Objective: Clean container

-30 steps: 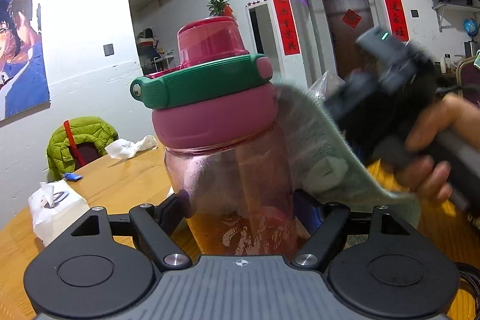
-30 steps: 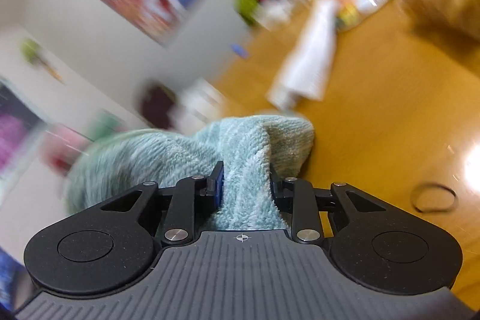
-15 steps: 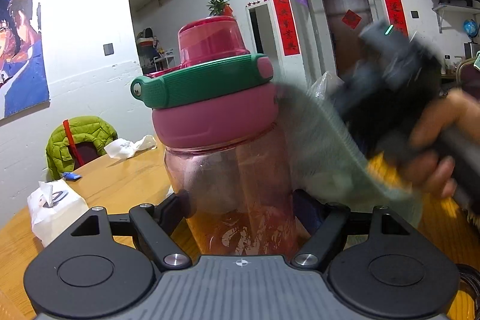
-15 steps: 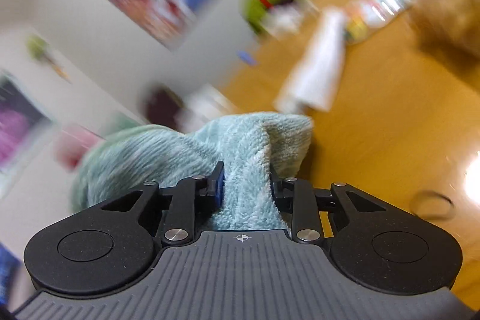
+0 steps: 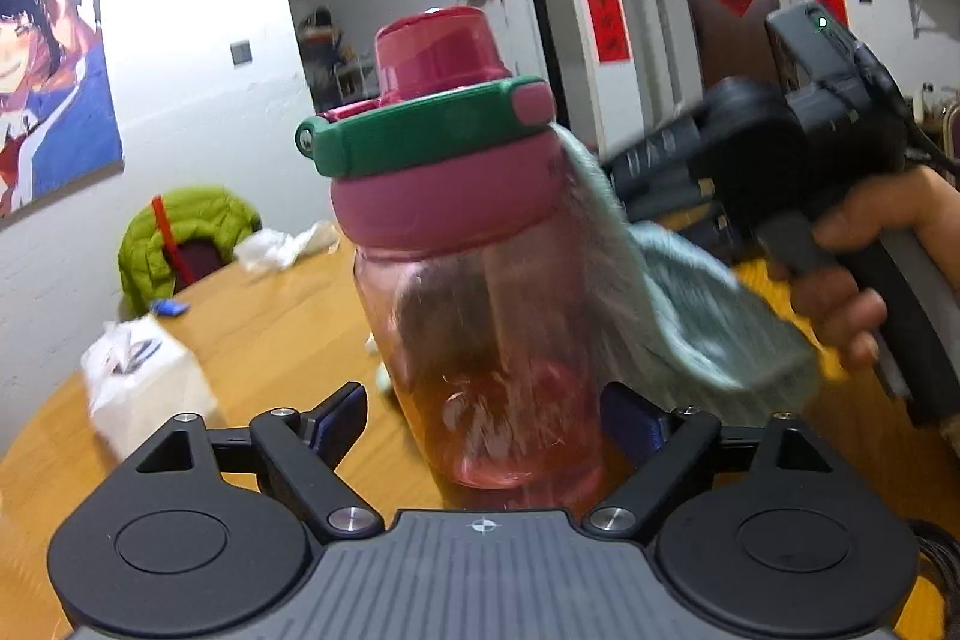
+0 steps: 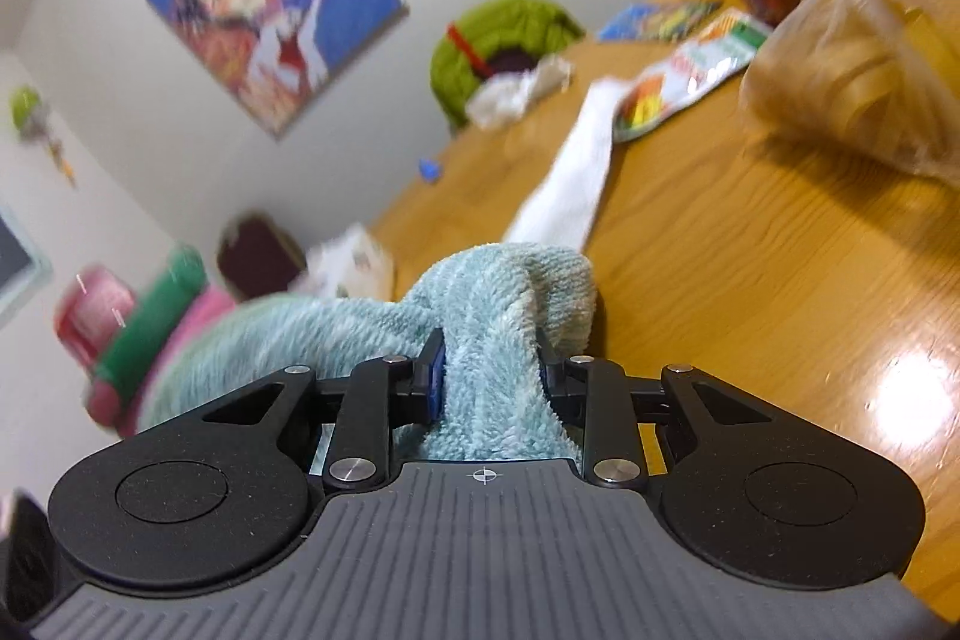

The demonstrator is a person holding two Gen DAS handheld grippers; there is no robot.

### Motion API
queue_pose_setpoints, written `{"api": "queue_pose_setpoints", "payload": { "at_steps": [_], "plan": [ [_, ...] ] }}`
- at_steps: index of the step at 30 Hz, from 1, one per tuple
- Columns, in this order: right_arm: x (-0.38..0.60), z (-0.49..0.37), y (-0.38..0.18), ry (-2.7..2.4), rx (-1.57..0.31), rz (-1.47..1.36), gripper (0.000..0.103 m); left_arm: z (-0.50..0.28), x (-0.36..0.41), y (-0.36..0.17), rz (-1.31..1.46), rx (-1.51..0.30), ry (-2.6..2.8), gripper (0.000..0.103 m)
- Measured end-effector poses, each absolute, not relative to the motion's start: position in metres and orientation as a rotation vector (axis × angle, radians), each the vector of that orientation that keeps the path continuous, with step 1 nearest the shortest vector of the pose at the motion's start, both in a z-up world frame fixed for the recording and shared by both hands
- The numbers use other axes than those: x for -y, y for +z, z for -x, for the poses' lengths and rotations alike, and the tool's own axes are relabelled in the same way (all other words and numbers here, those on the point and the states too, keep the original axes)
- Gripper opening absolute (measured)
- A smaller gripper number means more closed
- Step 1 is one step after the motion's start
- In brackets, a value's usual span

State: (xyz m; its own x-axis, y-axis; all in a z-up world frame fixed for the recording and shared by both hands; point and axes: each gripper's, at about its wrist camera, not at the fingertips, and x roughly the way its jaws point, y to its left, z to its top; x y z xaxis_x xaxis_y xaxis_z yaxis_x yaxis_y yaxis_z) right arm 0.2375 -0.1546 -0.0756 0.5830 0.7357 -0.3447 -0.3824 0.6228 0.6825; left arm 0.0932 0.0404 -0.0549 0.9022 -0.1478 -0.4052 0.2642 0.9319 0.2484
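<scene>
A clear pink bottle (image 5: 480, 328) with a pink lid and a green carry handle stands upright between the jaws of my left gripper (image 5: 486, 418), which is shut on its lower body. My right gripper (image 6: 489, 370) is shut on a light teal towel (image 6: 498, 316). In the left wrist view the right gripper body (image 5: 780, 160) is at the bottle's right and presses the towel (image 5: 678, 304) against the bottle's right side under the lid. The bottle's lid (image 6: 150, 334) shows blurred at the left of the right wrist view.
The wooden table (image 5: 258, 328) holds a white tissue pack (image 5: 144, 376), crumpled white paper (image 5: 282, 244) and a small blue item (image 5: 168, 307). In the right wrist view a white cloth (image 6: 576, 178), colourful packets (image 6: 690, 64) and a clear plastic bag (image 6: 858, 58) lie on it. A green jacket (image 5: 180, 238) hangs on a chair.
The right gripper and towel have moved up along the bottle's right side to the lid. The bottle now tilts slightly left in the left gripper.
</scene>
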Motion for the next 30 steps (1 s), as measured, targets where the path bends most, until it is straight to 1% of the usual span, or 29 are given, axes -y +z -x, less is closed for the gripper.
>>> {"api": "queue_pose_setpoints", "payload": {
  "at_steps": [4,7,10,16,22,26,30],
  "plan": [
    [0.162,-0.240,-0.076,0.723,-0.615,-0.690,0.030,-0.076,-0.034,-0.049,-0.352,-0.390,-0.235,0.078],
    [0.156,-0.245,-0.078,0.758,-0.630,-0.717,0.031,-0.068,-0.027,-0.051,-0.400,-0.385,-0.241,0.076],
    [0.145,-0.244,-0.081,0.773,-0.663,-0.684,0.031,-0.066,-0.027,-0.052,-0.405,-0.376,-0.233,0.075],
    [0.135,-0.240,-0.077,0.793,-0.693,-0.616,0.031,-0.084,-0.039,-0.057,-0.378,-0.332,-0.211,0.073],
    [0.136,-0.231,-0.067,0.816,-0.734,-0.491,0.031,-0.094,-0.051,-0.057,-0.320,-0.322,-0.247,0.076],
    [0.132,-0.231,-0.074,0.789,-0.774,-0.443,0.032,-0.092,-0.050,-0.059,-0.316,-0.313,-0.246,0.075],
    [0.117,-0.231,-0.082,0.732,-0.807,-0.335,0.032,-0.092,-0.051,-0.059,-0.316,-0.311,-0.246,0.075]
  ]
}}
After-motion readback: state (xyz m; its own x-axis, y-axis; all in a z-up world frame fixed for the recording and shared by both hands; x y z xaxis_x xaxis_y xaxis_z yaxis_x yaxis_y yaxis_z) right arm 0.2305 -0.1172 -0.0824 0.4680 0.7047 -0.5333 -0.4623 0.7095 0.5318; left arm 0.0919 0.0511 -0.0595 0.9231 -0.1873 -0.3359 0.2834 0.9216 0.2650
